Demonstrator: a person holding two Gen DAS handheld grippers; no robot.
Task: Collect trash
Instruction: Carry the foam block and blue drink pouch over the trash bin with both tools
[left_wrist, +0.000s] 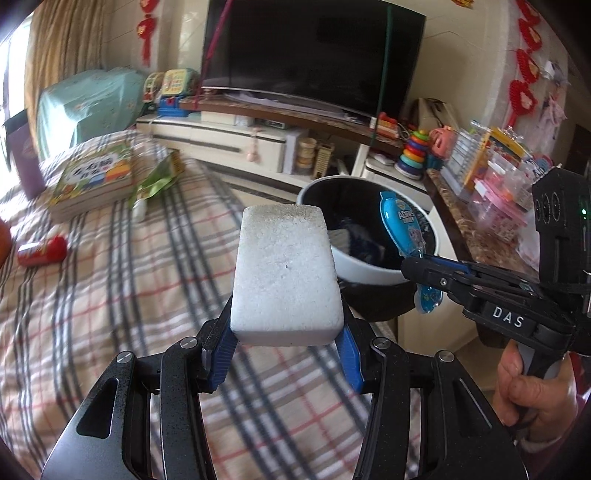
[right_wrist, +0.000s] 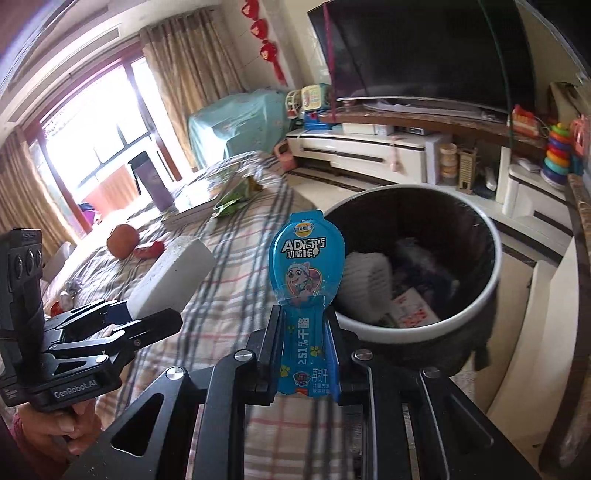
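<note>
The blue wrapper (right_wrist: 306, 280) reads "AD高钙", "奶酪棒" under that, then ">51%干酪" down its stem. The right gripper (left_wrist: 421, 273) has a "DAS" label on its body, and the left gripper (right_wrist: 155, 314) says "GenRobot.AI". The book's cover text is too blurry to read.

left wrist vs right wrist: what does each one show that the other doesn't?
Only the left wrist view: the right hand on its handle, and a shelf of clear plastic boxes at the right.

Only the right wrist view: the window, an orange fruit, and what lies in the bin, including a white ribbed piece.

Both: the left gripper shut on the white foam block, the right gripper shut on the blue snack wrapper, the bin, the red can and the TV.
</note>
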